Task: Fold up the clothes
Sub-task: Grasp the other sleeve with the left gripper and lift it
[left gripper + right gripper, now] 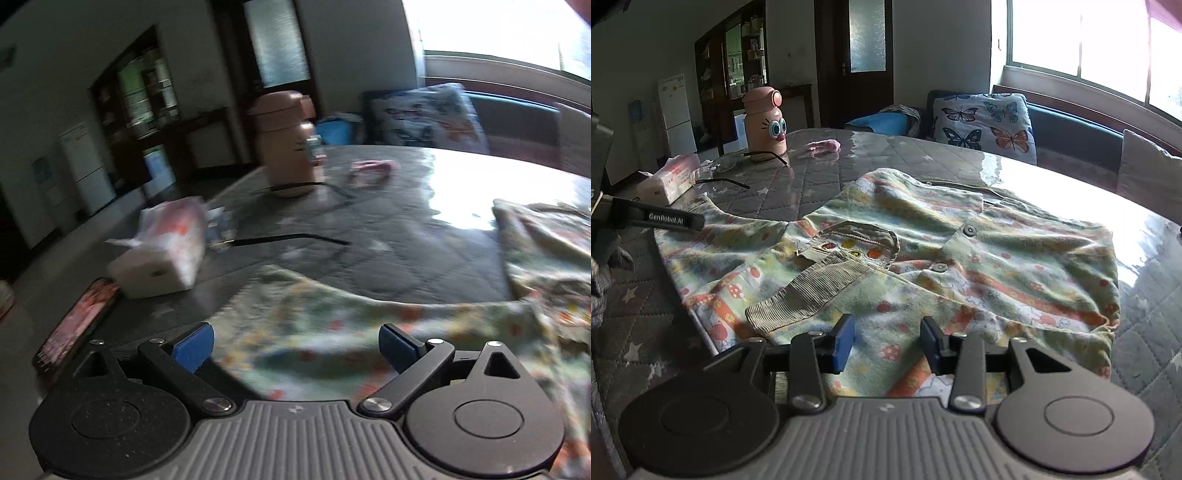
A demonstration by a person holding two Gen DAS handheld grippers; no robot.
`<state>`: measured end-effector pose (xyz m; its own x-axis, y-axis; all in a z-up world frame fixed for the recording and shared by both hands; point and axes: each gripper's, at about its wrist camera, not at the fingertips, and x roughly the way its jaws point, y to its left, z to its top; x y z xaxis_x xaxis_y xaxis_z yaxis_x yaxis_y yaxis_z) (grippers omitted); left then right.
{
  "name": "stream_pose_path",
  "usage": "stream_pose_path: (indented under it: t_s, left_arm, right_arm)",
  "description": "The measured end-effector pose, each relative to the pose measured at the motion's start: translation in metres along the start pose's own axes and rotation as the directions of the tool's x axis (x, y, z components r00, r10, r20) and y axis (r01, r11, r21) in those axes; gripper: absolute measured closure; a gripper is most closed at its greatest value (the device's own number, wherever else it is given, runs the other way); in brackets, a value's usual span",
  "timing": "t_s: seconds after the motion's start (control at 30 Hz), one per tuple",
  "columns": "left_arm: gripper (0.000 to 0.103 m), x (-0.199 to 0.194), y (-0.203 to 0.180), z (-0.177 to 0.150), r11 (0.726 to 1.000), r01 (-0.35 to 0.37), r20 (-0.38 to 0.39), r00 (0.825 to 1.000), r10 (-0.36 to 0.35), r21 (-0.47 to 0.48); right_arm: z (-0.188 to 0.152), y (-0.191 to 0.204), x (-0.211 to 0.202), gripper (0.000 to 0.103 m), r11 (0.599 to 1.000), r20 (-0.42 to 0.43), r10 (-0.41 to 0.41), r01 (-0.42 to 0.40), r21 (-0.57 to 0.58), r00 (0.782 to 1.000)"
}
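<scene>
A small patterned child's shirt [923, 258], pale green with orange and red prints, lies spread on the quilted grey table [798, 177]. It has buttons and a corduroy pocket flap. My right gripper [888, 341] is open, its blue pads just above the shirt's near hem. My left gripper [297, 347] is open over the shirt's left sleeve [332, 317]; that view is motion blurred. The left gripper's body [657, 218] shows at the left edge of the right wrist view.
A pink cartoon-face bottle [764, 125], glasses [731, 162], a tissue pack [672, 177] and a pink item [823, 146] sit at the table's far left. A phone [77, 325] lies near the left edge. A butterfly cushion [986, 125] rests on the bench behind.
</scene>
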<state>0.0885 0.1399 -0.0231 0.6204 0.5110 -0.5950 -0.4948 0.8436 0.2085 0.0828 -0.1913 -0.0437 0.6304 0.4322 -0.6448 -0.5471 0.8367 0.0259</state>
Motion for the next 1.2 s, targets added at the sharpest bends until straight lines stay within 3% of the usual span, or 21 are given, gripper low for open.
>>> stream_pose_path:
  t_s: [0.13,0.33,0.4,0.43,0.5,0.53,0.7,0.83,0.97,1.07,1.2]
  left_arm:
    - [0.006,0.014,0.019,0.002,0.996,-0.071,-0.033,0.997,0.069,-0.053]
    - [0.023,0.016,0.025,0.003,0.994,-0.005,-0.058,0.998,-0.002,-0.114]
    - [0.047,0.017,0.027,0.004,0.991,0.016,-0.065,0.998,-0.025,-0.134]
    - [0.051,0.018,0.028,0.004,0.989,0.027,-0.068,0.997,-0.037,-0.144]
    - [0.082,0.018,0.03,0.004,0.985,0.048,-0.075,0.995,-0.061,-0.165]
    - [0.088,0.019,0.031,0.004,0.983,0.059,-0.078,0.994,-0.073,-0.175]
    - [0.094,0.0,0.021,0.009,0.969,0.162,-0.023,0.985,-0.169,-0.186]
    - [0.095,-0.024,0.005,0.019,0.95,0.268,0.045,0.964,-0.264,-0.16]
    - [0.095,-0.05,-0.016,0.024,0.91,0.398,0.079,0.917,-0.391,-0.114]
    - [0.095,-0.071,-0.035,0.025,0.862,0.503,0.091,0.863,-0.497,-0.065]
    - [0.094,-0.099,-0.063,0.021,0.76,0.65,0.097,0.756,-0.648,0.004]
  right_arm:
    - [-0.001,0.0,-0.001,0.061,1.0,0.0,0.002,-0.002,0.002,1.0]
    - [-0.001,0.0,-0.001,0.06,1.0,0.001,0.0,0.0,0.004,1.0]
    - [-0.001,0.0,-0.002,0.059,1.0,0.001,-0.001,0.001,0.005,1.0]
    - [-0.001,0.0,-0.002,0.059,1.0,0.001,-0.002,0.002,0.005,1.0]
    - [-0.001,0.0,-0.002,0.059,1.0,0.002,-0.003,0.003,0.005,1.0]
    - [-0.002,0.0,-0.003,0.059,1.0,0.002,-0.003,0.003,0.005,1.0]
    - [-0.003,-0.001,-0.006,0.059,1.0,0.003,-0.006,0.006,0.01,1.0]
    - [-0.003,-0.003,-0.008,0.059,1.0,0.005,-0.01,0.01,0.017,1.0]
    - [-0.002,-0.007,-0.011,0.059,0.999,0.01,-0.015,0.014,0.029,1.0]
    - [-0.002,-0.013,-0.013,0.059,0.998,0.011,-0.021,0.02,0.056,1.0]
    - [-0.001,-0.026,-0.018,0.059,0.994,0.016,-0.036,0.034,0.104,0.999]
